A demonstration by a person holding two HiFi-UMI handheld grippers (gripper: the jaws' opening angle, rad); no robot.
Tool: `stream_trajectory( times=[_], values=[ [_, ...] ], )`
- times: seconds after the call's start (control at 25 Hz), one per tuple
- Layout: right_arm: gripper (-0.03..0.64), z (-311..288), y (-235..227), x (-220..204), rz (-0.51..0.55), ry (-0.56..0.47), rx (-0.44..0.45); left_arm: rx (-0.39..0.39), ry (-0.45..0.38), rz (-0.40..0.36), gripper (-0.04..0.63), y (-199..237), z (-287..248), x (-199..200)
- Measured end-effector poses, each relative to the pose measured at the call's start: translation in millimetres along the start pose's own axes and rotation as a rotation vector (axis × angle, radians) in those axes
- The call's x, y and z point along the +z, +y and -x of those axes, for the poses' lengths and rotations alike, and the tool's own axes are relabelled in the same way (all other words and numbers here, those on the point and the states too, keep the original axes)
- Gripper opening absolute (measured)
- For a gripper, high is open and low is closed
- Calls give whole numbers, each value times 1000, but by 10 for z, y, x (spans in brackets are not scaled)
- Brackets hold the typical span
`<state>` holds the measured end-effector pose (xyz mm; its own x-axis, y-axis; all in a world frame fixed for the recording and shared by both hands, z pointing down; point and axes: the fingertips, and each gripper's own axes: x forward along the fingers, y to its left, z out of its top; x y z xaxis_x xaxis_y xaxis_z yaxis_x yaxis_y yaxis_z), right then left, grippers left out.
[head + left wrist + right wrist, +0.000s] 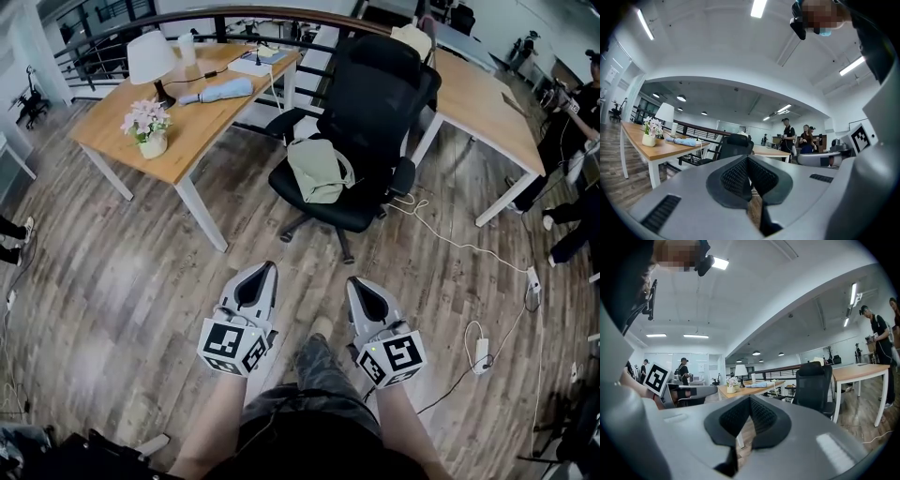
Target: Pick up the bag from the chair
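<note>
Bag (319, 169) on chair (375, 94), well ahead of closed jaws

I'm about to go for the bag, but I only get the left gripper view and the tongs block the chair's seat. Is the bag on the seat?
Observer: Yes. In the head view the bag lies on the seat of the chair, toward the seat's left side.
Operator: Is the other gripper free?
Observer: The right gripper has its tongs shut, with nothing between them.
Operator: Anything in my way?
Observer: A white cable trails over the floor to the right of the chair.
</note>
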<state>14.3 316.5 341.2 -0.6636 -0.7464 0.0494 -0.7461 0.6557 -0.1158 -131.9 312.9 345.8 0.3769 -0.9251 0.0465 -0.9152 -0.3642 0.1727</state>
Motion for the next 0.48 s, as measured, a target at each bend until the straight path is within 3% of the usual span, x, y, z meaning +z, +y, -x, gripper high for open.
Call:
stream_trajectory(
  times=[0.48],
  values=[
    [8,-717,-517,57,-19,17,20,-16,2,16,-6,307,-811,83]
  ],
)
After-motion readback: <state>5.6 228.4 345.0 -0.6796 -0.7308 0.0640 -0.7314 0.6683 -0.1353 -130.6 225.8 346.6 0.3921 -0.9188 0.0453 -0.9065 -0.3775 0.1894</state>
